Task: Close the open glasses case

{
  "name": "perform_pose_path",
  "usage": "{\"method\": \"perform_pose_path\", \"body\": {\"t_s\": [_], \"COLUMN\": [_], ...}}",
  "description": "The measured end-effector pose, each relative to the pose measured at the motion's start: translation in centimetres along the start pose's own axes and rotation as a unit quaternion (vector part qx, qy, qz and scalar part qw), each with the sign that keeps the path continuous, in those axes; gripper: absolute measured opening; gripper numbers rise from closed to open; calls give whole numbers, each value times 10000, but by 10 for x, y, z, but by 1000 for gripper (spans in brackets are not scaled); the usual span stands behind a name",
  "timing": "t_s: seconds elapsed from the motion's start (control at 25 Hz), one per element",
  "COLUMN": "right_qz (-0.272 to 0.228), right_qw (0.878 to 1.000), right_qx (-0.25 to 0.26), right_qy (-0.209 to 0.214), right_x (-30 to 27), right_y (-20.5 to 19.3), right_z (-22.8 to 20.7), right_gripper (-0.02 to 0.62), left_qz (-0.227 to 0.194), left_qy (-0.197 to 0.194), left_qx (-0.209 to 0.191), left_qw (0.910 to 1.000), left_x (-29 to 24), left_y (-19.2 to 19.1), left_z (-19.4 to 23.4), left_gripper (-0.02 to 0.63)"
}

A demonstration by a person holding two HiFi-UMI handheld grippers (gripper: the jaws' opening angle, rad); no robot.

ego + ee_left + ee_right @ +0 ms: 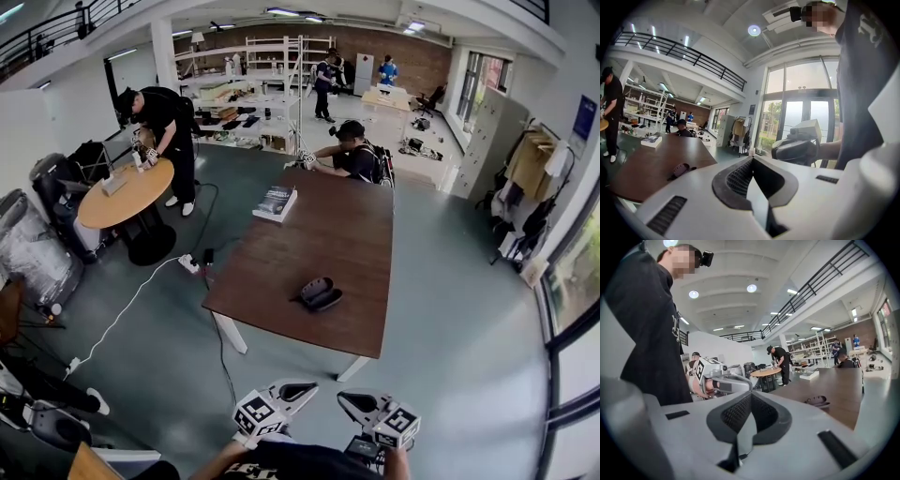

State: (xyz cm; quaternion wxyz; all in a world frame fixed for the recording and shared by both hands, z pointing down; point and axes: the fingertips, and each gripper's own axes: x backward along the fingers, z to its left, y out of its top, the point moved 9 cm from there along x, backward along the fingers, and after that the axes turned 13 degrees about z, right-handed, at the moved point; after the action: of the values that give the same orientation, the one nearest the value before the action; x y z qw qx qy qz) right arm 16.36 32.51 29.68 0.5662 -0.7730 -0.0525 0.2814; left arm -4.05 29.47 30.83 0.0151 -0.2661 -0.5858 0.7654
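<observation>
Big open workshop rm, grey floor (450, 319). 1 long brown table (328, 234) mid-room. On it: 1 open glasses case (319, 293) nr near edge, 1 book (277, 202) at far-left corner. 2 tools, left tool (298, 391) & right tool (352, 403): both pressed together, empty, near side, apart from table.

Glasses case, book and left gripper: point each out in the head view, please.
glasses case (319, 293), head view, middle of the dark shell
book (277, 202), head view, middle of its cover
left gripper (302, 391), head view, between its fingertips
</observation>
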Motion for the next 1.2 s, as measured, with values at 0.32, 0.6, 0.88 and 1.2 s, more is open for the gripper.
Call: {"method": "perform_pose_path", "body": {"t_s": [0.32,0.6,0.88,1.2], "right_qz": [252,341,369,408], "right_qw": [9994,9993,9993,9989], "right_qx": [153,84,106,165], "right_qy": [184,88,42,187], "right_x": [-28,-48,-73,-100], "right_y": [13,23,36,51], "right_z": [-3,-13,-15,-13], "right_gripper": [-14,-14,-14,-14], "left_qz": [-74,-87,-158,-160], "left_qy": [60,31,66,175], "left_qx": [52,77,67,152], "left_qw": [9999,9999,9998,9996], "left_x": [13,21,35,58], "left_y": [-1,-1,-1,-4], "left_z": [26,51,75,94], "left_gripper": [6,6,8,8]}}
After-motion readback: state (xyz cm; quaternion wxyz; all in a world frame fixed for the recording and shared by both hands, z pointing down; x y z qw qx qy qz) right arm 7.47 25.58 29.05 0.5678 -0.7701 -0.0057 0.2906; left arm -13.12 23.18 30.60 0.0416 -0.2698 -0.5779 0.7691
